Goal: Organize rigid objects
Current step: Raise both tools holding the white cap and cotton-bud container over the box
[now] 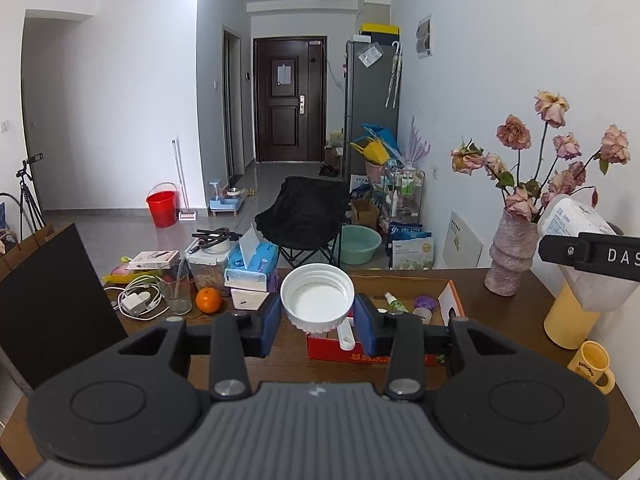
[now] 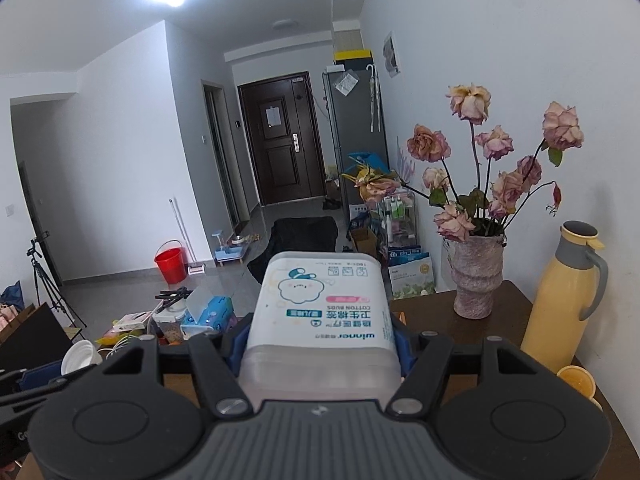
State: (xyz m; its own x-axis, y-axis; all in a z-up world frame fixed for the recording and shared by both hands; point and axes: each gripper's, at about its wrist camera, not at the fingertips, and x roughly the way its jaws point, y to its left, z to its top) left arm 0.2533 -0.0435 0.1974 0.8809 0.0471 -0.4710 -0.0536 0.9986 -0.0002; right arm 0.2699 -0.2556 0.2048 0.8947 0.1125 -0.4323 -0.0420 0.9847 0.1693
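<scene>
The left gripper (image 1: 318,316) is clenched on a white lid (image 1: 317,298), its blue fingers (image 1: 269,322) pressing the ribbed rim from both sides. The lid is held up above the table (image 1: 496,320) with its hollow inside facing the camera, over a red cardboard box (image 1: 360,350) that sits open on the table. Inside that box lie a small green bottle (image 1: 394,301) and a purple round thing (image 1: 425,302).

The right gripper (image 2: 320,344) is grasping a cotton bud box (image 2: 324,312), a pale plastic container with a blue and white label that reads upside down in the right wrist view. Its fingers are mostly hidden behind the container, with only blue edges showing at each side. The container is held in the air above the table, and the white lid is visible low on the left in that same view.

On the table's right side stand a vase of dried roses (image 2: 476,280), a yellow flask (image 2: 560,300) and a yellow mug (image 1: 594,364). To the left lie an orange (image 1: 208,300), a tissue pack (image 1: 252,266), a glass (image 1: 176,294) and a white charger (image 1: 134,303).
</scene>
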